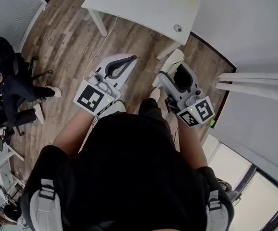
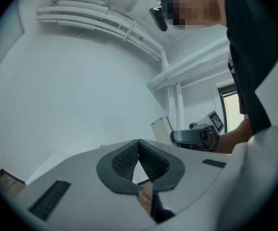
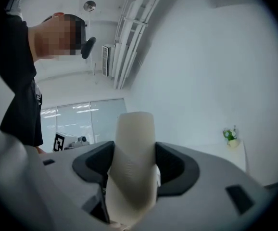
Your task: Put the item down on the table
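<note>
Down in the head view, carrying the left gripper (image 1: 128,61) and the right gripper (image 1: 177,72) level over the wooden floor (image 1: 71,47), short of the white worktop (image 1: 144,8) ahead, and holding the right one nearer its corner. Along the left gripper view, showing jaws pressed together at the tips, gripping nothing. Along the right gripper view, clamping wide-set jaws on a pale cream item (image 3: 135,129), long axis upright between the pads, with worktop and small plant (image 3: 230,134) off to the right, well apart; probably needing a reach forward and rightward before lowering.
</note>
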`<move>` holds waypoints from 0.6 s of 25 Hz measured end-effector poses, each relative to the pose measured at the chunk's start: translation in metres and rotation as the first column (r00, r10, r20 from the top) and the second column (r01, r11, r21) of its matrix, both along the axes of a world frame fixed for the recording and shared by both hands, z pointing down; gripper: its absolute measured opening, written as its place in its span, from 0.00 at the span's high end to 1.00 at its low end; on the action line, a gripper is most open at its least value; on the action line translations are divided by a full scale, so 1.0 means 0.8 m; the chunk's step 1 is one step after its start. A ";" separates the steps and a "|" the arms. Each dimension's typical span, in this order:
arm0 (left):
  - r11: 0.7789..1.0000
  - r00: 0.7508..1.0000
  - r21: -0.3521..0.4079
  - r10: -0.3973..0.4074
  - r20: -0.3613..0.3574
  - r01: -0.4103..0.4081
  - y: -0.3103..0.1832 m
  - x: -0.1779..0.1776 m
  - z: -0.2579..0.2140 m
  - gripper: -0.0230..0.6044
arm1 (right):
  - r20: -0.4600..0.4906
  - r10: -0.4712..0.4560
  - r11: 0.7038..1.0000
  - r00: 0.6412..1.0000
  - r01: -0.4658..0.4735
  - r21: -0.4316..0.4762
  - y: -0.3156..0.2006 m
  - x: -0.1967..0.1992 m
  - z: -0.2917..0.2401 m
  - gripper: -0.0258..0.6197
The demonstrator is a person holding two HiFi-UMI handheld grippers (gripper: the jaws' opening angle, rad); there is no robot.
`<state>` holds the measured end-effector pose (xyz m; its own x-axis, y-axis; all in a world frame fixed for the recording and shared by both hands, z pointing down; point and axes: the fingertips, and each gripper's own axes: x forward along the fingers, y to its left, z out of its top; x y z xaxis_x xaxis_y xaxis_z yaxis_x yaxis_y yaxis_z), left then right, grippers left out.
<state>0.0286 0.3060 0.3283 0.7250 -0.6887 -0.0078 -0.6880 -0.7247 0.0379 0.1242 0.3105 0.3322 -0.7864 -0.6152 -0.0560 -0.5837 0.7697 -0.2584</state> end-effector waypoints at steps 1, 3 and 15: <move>1.000 1.000 -0.002 0.015 0.001 -0.015 0.009 -0.003 0.000 0.97 | 0.002 0.013 1.000 1.000 -0.013 0.000 0.010 -0.005 -0.002 0.53; 0.999 0.999 -0.006 0.040 0.009 -0.040 0.026 -0.009 0.001 0.97 | -0.008 0.032 0.999 0.999 -0.032 0.010 0.029 -0.014 -0.006 0.53; 0.996 0.997 0.057 0.073 -0.006 -0.073 0.063 -0.036 -0.023 0.97 | -0.071 0.089 0.989 0.993 -0.080 0.125 0.063 -0.049 -0.033 0.53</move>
